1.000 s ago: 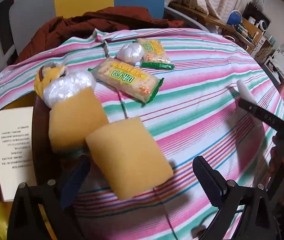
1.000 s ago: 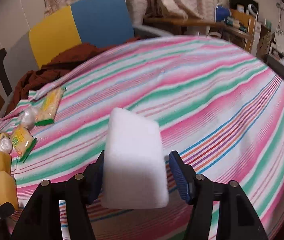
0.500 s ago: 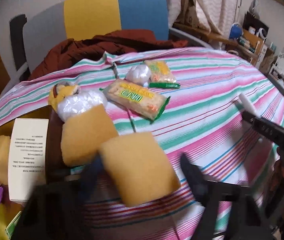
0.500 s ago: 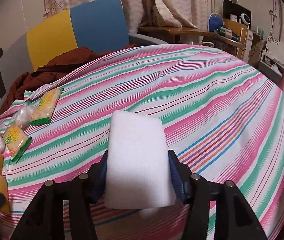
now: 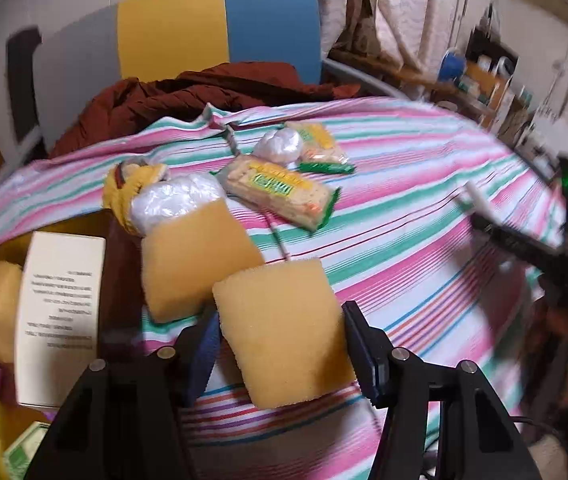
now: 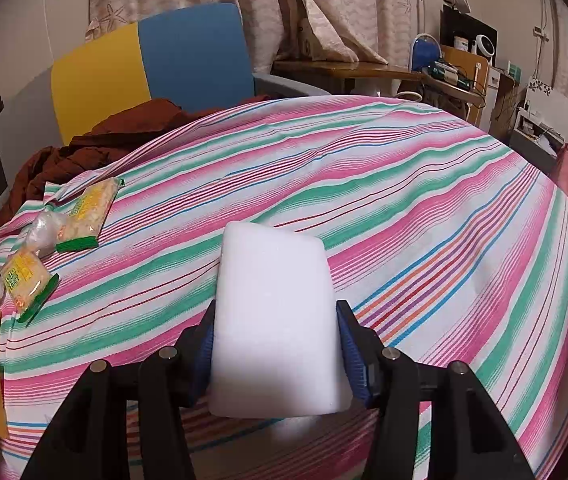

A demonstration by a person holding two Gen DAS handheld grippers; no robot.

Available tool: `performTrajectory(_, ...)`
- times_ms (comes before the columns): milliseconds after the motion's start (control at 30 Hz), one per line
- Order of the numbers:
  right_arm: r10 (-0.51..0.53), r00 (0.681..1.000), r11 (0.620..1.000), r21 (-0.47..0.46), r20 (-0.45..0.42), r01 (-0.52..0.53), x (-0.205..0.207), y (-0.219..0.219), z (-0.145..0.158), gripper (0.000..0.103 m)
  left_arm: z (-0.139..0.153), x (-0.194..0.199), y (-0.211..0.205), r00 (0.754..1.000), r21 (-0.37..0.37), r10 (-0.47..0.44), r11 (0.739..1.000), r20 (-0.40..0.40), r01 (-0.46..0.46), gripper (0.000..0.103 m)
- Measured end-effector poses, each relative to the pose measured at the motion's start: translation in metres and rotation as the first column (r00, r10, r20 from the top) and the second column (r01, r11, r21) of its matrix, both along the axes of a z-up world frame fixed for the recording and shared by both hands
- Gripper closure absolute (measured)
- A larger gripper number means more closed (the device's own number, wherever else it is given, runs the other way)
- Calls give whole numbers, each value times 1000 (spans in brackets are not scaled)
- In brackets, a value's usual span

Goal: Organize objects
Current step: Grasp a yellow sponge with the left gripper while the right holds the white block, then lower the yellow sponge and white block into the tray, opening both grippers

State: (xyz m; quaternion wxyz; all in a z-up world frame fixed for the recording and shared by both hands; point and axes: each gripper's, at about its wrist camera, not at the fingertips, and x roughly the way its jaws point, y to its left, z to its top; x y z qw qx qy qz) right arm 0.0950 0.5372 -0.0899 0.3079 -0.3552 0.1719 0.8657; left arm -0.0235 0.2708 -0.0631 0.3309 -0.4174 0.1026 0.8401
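Squeezing a yellow sponge [image 5: 284, 332] in my L gripper [image 5: 280, 356], jaws just closed on it, above the striped cloth [image 5: 403, 216]. R gripper [image 6: 274, 356] pinches a white sponge [image 6: 274, 320] too. Both are squishy, so w/ a weak grip they could slip out & drop.

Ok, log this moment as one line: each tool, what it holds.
left tool: just closed on yellow sponge | right tool: just closed on white sponge | both above striped cloth
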Motion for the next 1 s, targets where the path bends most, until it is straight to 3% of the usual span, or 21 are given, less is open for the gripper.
performTrajectory(167, -10, 999, 999, 36, -51, 12, 10, -7, 14, 49, 21, 18, 0, 995, 87, -91, 992, -27, 93, 44)
performTrajectory(333, 32, 999, 999, 23, -42, -32, 15, -28, 23, 49, 41, 30, -9, 993, 151, -116, 981, -33, 119, 44)
performTrajectory(733, 240, 967, 970, 70, -89, -234, 1, -112, 79, 49, 71, 20, -92, 999, 233, 27, 972, -42, -16, 44)
performTrajectory(1000, 429, 895, 903, 77, -122, -422, -22, -192, 110, 49, 70, 1, -175, 984, 239, 173, 957, -28, -162, 43)
